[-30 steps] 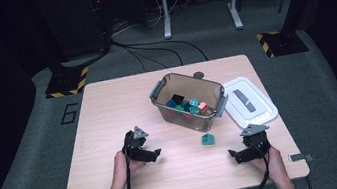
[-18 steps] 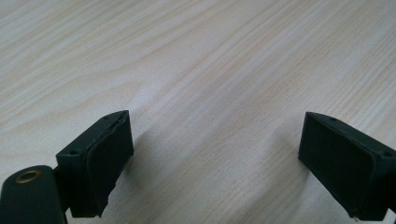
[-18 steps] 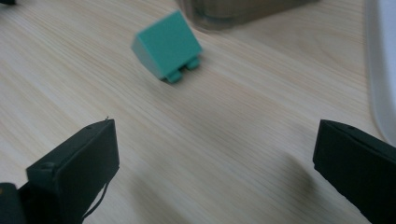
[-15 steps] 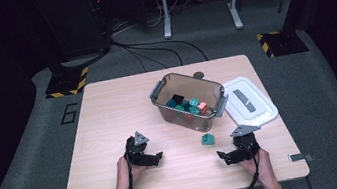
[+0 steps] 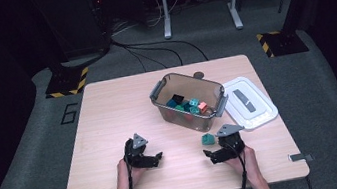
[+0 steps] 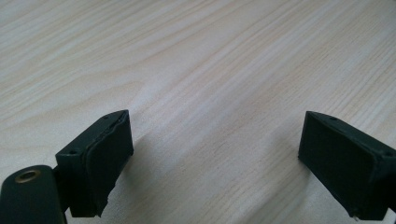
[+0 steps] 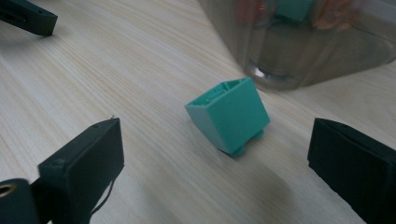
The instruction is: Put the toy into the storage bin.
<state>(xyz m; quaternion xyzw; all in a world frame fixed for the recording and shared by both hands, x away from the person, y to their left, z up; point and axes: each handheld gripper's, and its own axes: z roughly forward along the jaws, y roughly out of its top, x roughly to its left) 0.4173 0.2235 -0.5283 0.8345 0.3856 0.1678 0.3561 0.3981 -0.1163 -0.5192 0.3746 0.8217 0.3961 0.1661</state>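
Right gripper view: your right gripper stands spread, its jaws just closing slightly, the teal block ahead between them, untouched. Left gripper spread over bare table.

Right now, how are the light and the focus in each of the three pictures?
High view: the table is lit, the room around it dark. Left gripper view: sharp wood grain, soft shadows under the jaws. Right gripper view: the teal block is fairly sharp, the clear bin behind it blurred, with reflections.

Right hand-held gripper nearer teal block.
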